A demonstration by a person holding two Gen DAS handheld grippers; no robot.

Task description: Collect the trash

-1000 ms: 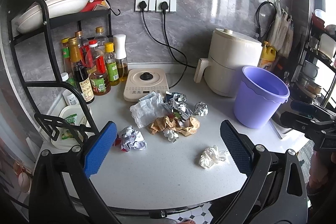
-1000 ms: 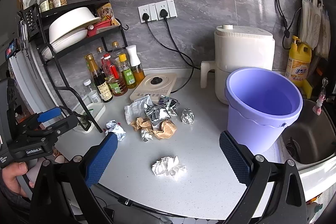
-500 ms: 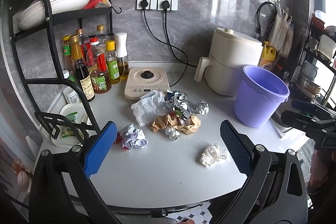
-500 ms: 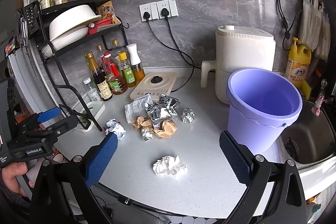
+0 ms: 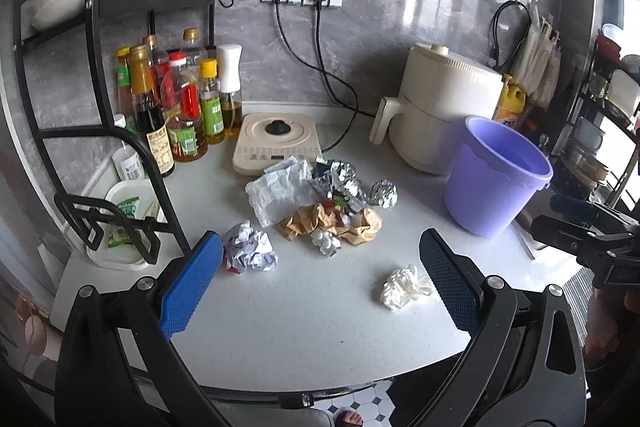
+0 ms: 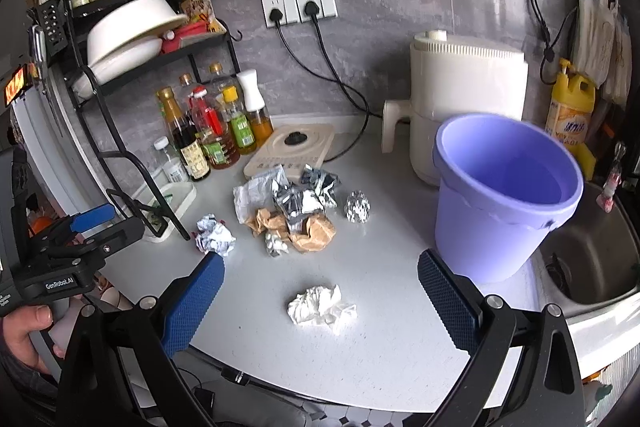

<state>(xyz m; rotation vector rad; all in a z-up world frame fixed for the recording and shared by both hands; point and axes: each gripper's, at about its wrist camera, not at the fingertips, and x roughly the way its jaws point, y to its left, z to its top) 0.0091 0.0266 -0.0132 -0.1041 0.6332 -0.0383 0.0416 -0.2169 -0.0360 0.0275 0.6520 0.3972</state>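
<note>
Trash lies on the white counter (image 5: 304, 315): a crumpled white tissue (image 5: 404, 287) (image 6: 322, 309) near the front, a printed paper ball (image 5: 250, 247) (image 6: 215, 235), brown paper (image 5: 332, 223) (image 6: 304, 227), crumpled foil wrappers (image 5: 340, 183) (image 6: 308, 193), a foil ball (image 5: 383, 193) (image 6: 357, 206) and a clear plastic wrapper (image 5: 280, 189). A purple bucket (image 5: 496, 175) (image 6: 504, 195) stands at the right. My left gripper (image 5: 320, 283) is open and empty above the counter's front, the paper ball by its left finger. My right gripper (image 6: 320, 299) is open and empty, the tissue between its fingers' line.
A black rack (image 5: 100, 131) with bowls and sauce bottles (image 5: 176, 115) stands at the left. A beige induction cooker (image 5: 278, 143) and a white air fryer (image 5: 444, 115) stand at the back, cords running to wall sockets. A sink (image 6: 588, 259) lies right of the bucket.
Both grippers have moved slightly forward and lower toward the counter; the trash looks a little closer. Both stay open and empty. Nothing on the counter has moved.
</note>
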